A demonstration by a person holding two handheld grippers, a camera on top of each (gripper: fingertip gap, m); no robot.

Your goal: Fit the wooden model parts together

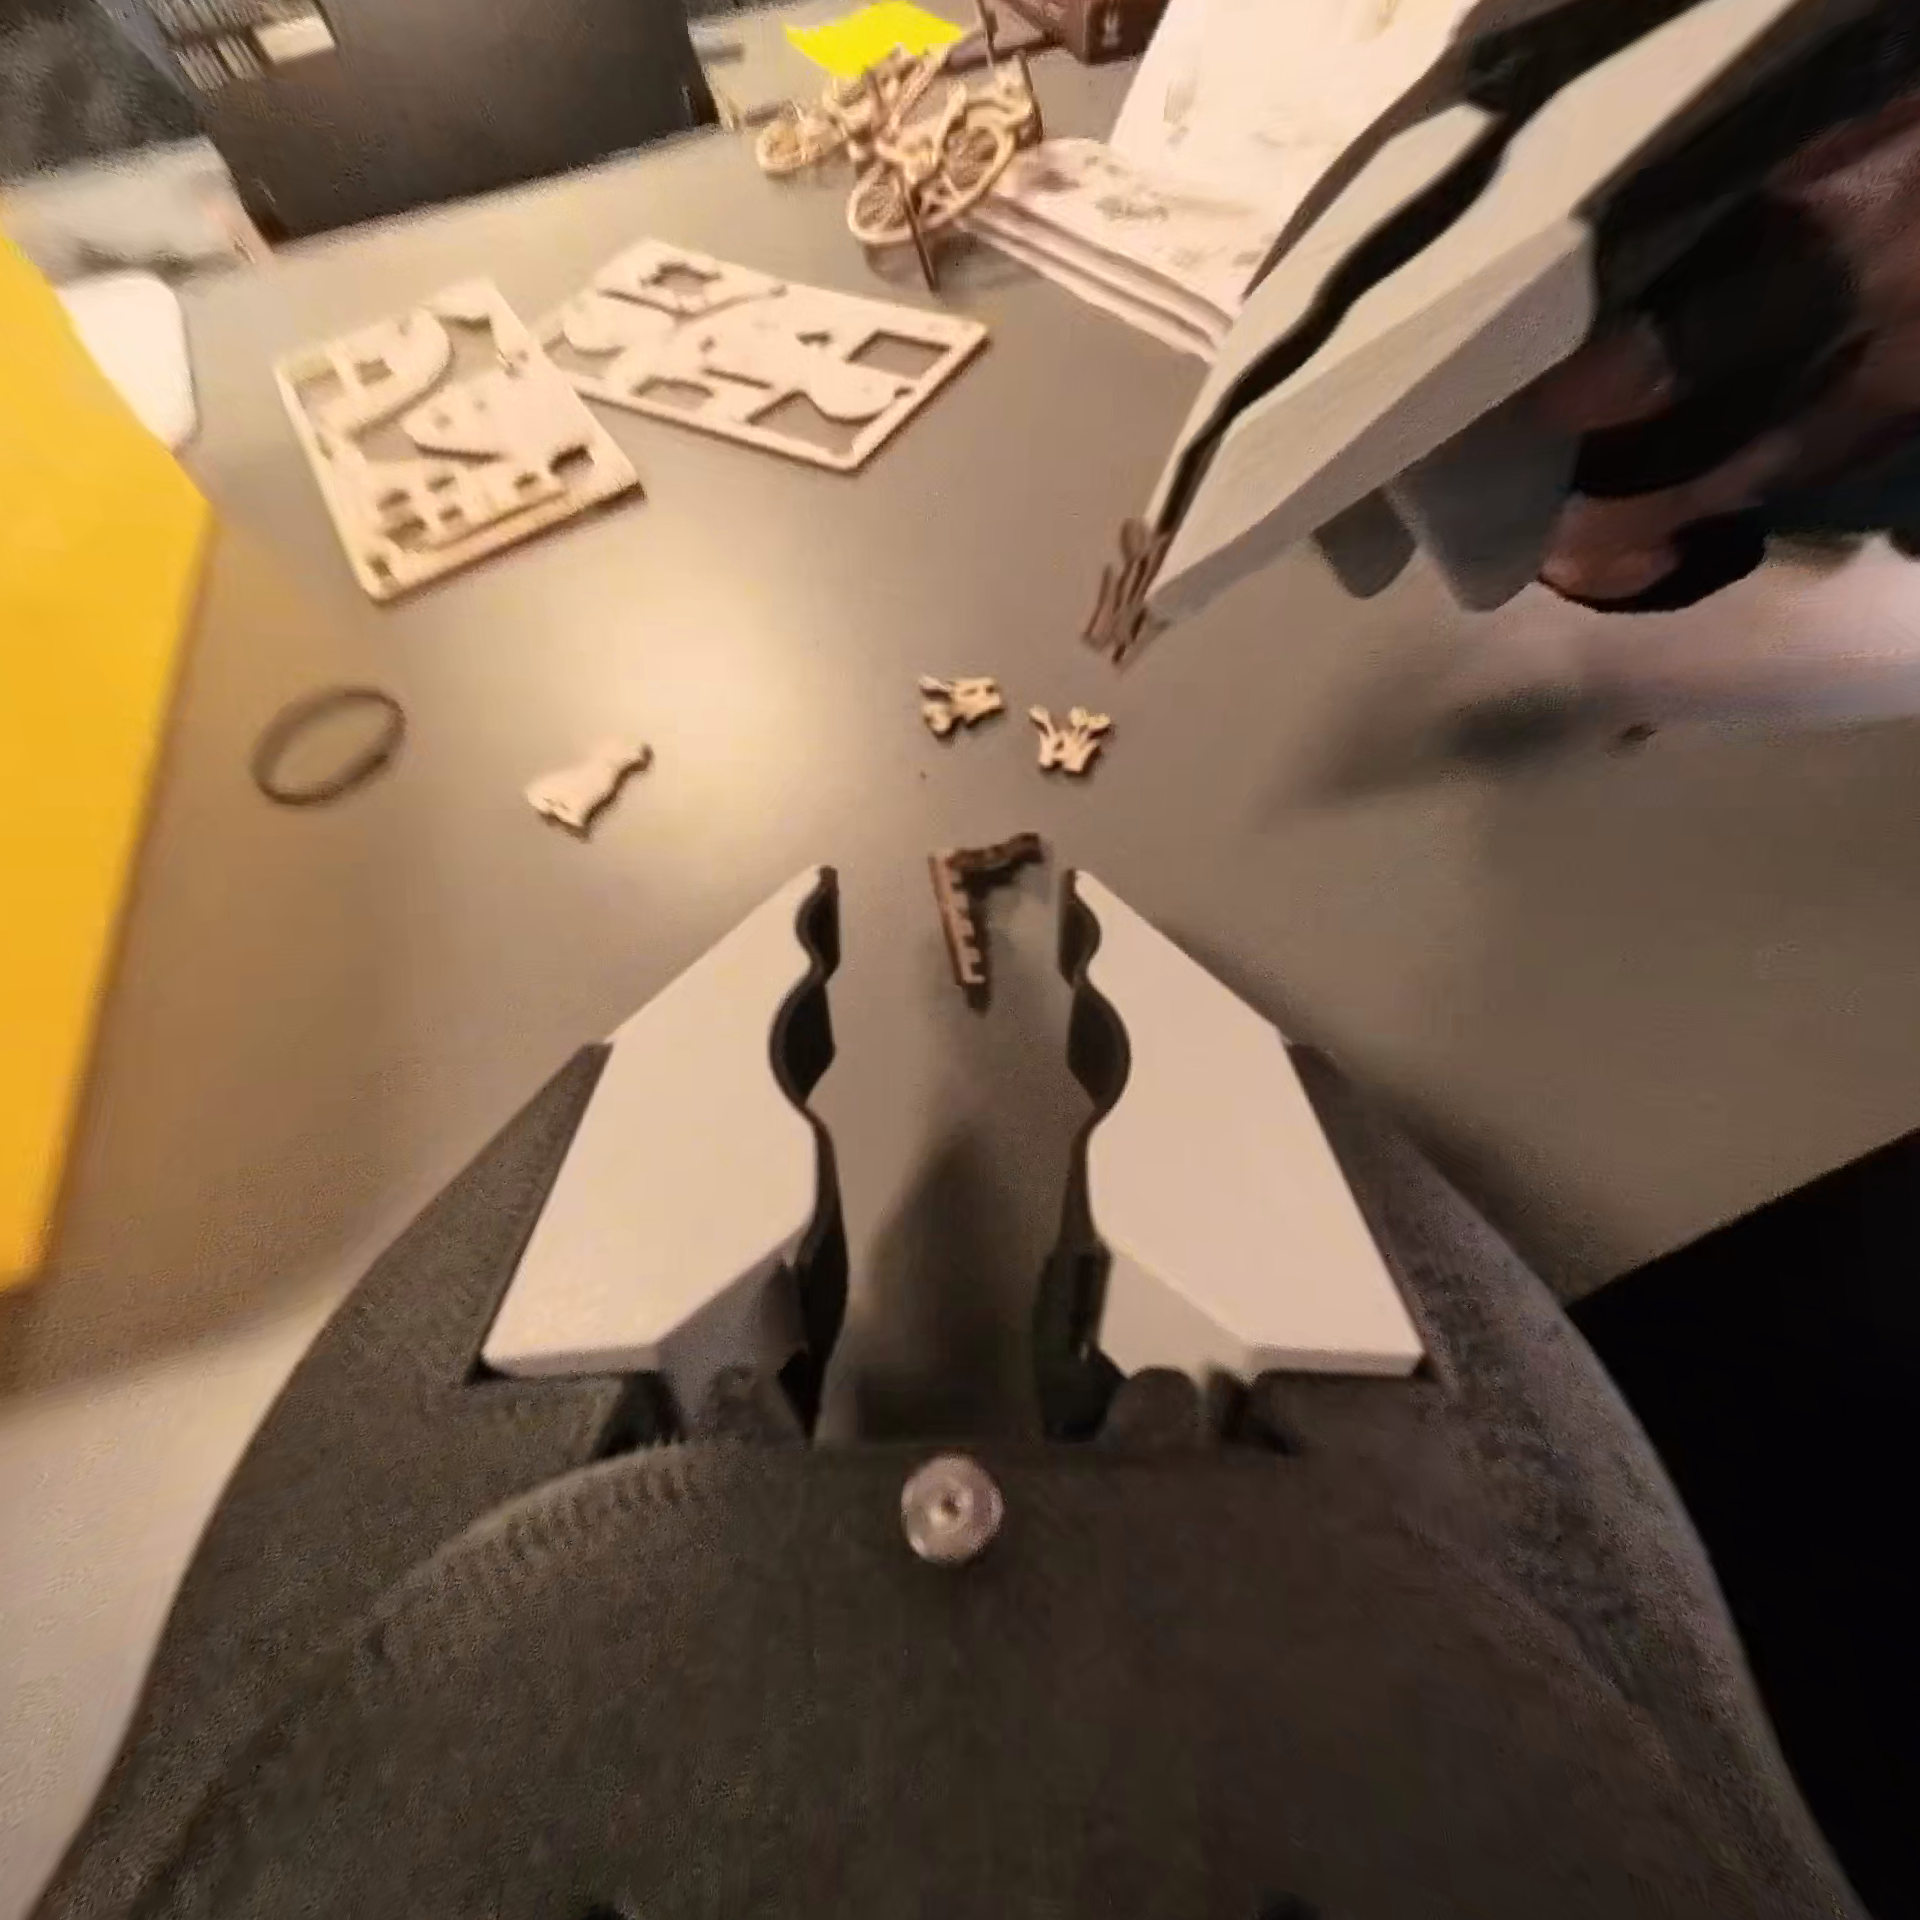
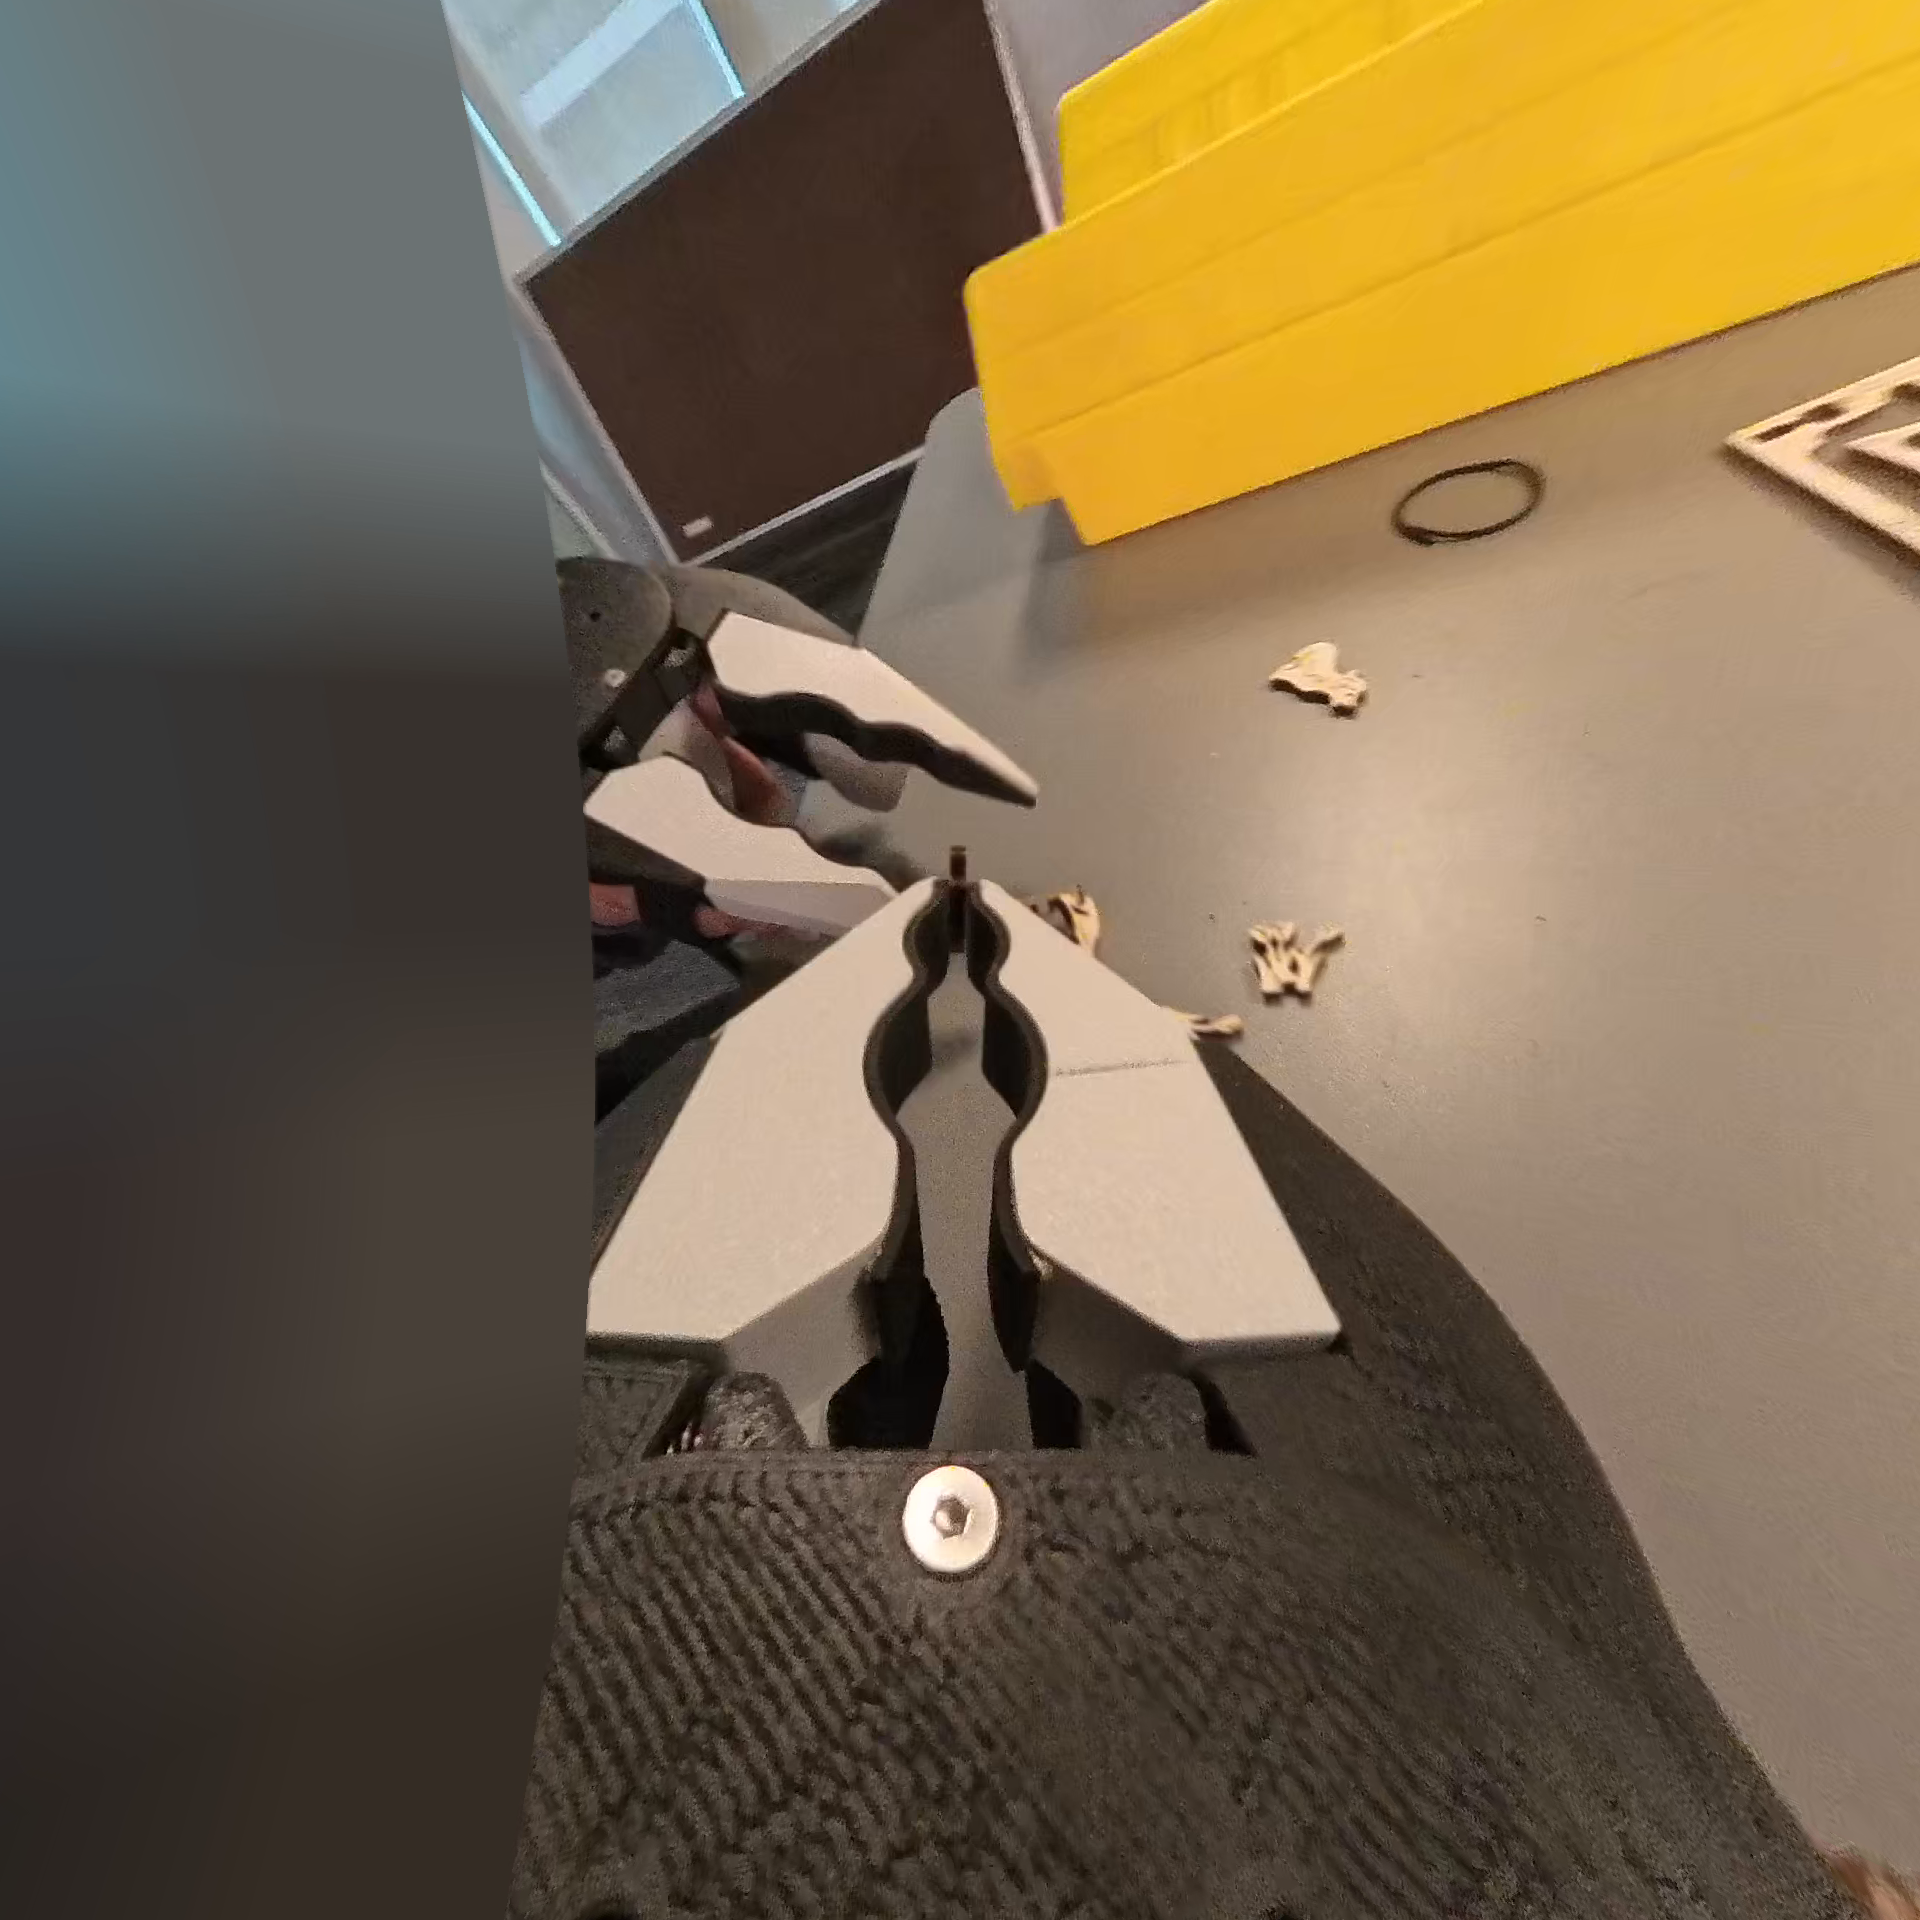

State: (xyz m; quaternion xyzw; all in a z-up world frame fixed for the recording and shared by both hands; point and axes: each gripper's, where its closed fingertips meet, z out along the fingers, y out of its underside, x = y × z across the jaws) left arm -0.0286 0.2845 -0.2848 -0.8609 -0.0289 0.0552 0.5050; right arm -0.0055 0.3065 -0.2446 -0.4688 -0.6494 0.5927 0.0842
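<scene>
Wooden part (image 2: 957, 902) sits pinched in my right tool (image 2: 958, 896); my left tool (image 1: 948, 883) gapes around a toothed piece (image 1: 977, 914), untouched.

Yellow bin (image 1: 62, 748) cut off by left wrist view's left edge, punched wooden sheet (image 2: 1860, 457) cropped at right wrist view's right edge, small wooden piece (image 2: 1210, 1023) half hidden behind right gripper (image 2: 958, 883), distant wooden bicycle model (image 1: 914, 156) blurred.

Yellow bin (image 2: 1455, 260) on grey table (image 1: 1351, 987), black rubber band (image 1: 327, 744) beside it
</scene>
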